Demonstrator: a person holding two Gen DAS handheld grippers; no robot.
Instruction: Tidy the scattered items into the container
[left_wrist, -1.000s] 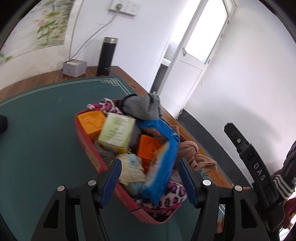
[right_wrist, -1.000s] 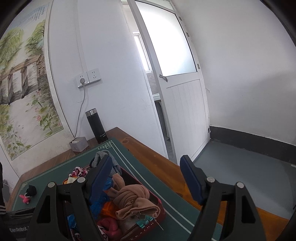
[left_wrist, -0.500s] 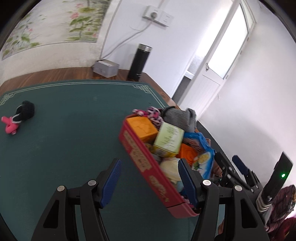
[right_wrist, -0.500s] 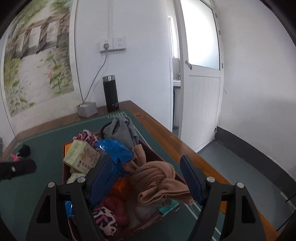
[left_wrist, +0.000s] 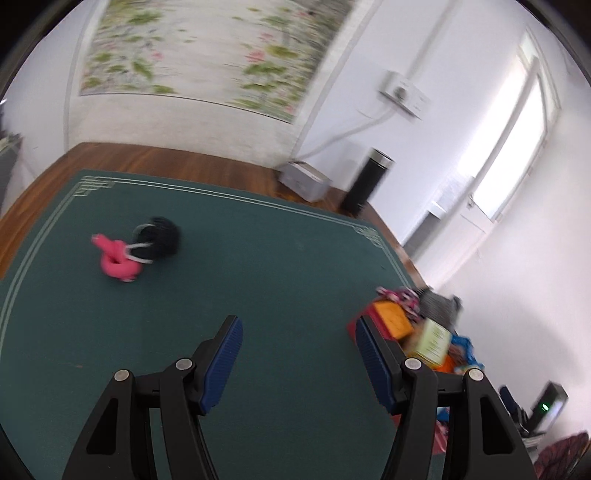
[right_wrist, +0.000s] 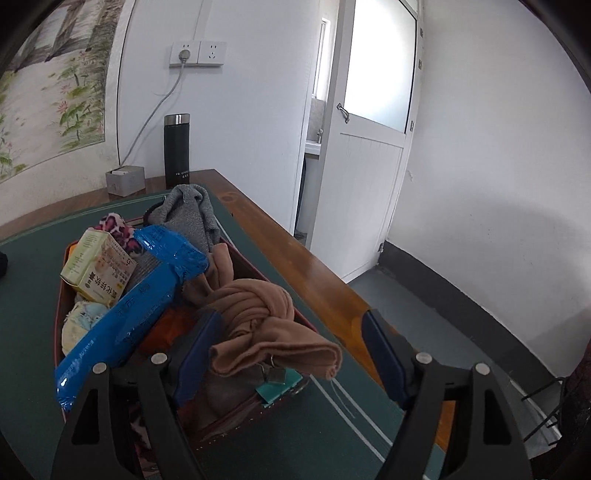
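A: Report the state of your left gripper (left_wrist: 297, 338).

B: Your left gripper stands partly open above the green mat (left_wrist: 280, 258) and holds nothing; only bare mat shows between its blue pads (left_wrist: 221, 365). It touches no item.

A: And your right gripper (right_wrist: 291, 328)?

B: Its jaws are opening. The tan knotted cloth (right_wrist: 258, 325) lies between them, at the near end of the red container (right_wrist: 284, 397). Your left pad (right_wrist: 192, 362) is beside the cloth; whether it presses on it cannot be told. The right pad is clear, over the mat and the table's wooden edge (right_wrist: 295, 258).

A: Where is the remaining scattered item?

B: The pink-and-black sock bundle (left_wrist: 138, 251) lies on the mat toward its far left corner, well apart from the container (left_wrist: 373, 317) at the mat's right edge. Its long axis runs roughly parallel to the mat's far edge, pink end to the left, black end to the right.

A: And the container's contents?

B: A blue packet (right_wrist: 136, 299) lies lengthwise along the container, with a pale green carton (right_wrist: 98, 267) beside it.
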